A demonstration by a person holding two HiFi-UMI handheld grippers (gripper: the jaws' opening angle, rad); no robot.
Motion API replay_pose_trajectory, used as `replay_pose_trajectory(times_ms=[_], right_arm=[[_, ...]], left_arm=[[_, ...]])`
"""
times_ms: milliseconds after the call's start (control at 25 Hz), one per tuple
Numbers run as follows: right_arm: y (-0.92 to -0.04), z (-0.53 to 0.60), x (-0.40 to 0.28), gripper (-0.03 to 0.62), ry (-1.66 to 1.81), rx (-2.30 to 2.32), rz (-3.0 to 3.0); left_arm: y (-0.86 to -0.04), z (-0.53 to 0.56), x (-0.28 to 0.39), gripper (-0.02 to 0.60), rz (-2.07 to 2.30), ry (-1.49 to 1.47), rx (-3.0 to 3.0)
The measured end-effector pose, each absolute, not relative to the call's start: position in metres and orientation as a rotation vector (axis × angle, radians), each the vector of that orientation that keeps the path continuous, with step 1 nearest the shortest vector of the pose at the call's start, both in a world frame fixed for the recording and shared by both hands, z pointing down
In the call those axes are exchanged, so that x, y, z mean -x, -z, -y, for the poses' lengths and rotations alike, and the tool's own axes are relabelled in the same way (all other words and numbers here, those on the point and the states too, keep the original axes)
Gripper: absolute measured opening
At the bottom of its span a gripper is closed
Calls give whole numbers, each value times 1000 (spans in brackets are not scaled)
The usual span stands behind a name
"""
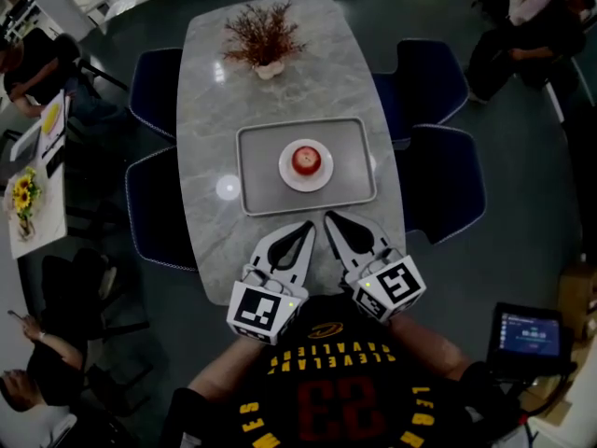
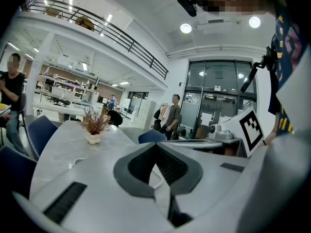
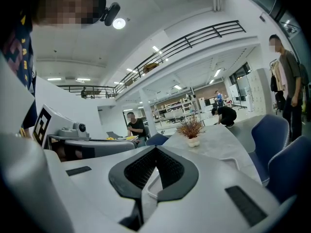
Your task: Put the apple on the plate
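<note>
In the head view a red apple (image 1: 305, 161) sits on a small white plate (image 1: 321, 177), which rests in the middle of a grey tray (image 1: 256, 171) on the marble table (image 1: 210, 110). Both grippers are held near the table's near edge, short of the tray. My left gripper (image 1: 308, 225) is shut with nothing in it, and so is my right gripper (image 1: 328, 217). In the left gripper view the jaws (image 2: 156, 147) meet at their tips; the right gripper view shows the same (image 3: 155, 150). The apple is hidden in both gripper views.
A dried plant in a white pot (image 1: 265, 43) stands at the table's far end. Dark blue chairs (image 1: 437, 180) flank both long sides. A yellow-flower table (image 1: 26, 199) is at left, a tablet screen (image 1: 532, 334) at lower right. People stand and sit around the room.
</note>
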State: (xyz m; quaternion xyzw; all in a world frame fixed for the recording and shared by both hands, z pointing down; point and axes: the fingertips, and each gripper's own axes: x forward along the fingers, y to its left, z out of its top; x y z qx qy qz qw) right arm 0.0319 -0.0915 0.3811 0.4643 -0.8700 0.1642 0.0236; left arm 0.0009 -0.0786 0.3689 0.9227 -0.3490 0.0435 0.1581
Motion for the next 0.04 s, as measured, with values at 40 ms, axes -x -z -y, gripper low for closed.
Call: replay_pose_trajectory(times_ms=[40], right_arm=[[-382, 94, -32, 6, -511, -1436, 2692]], left_arm=[[-370, 82, -1, 2, 1005, -114, -2641]])
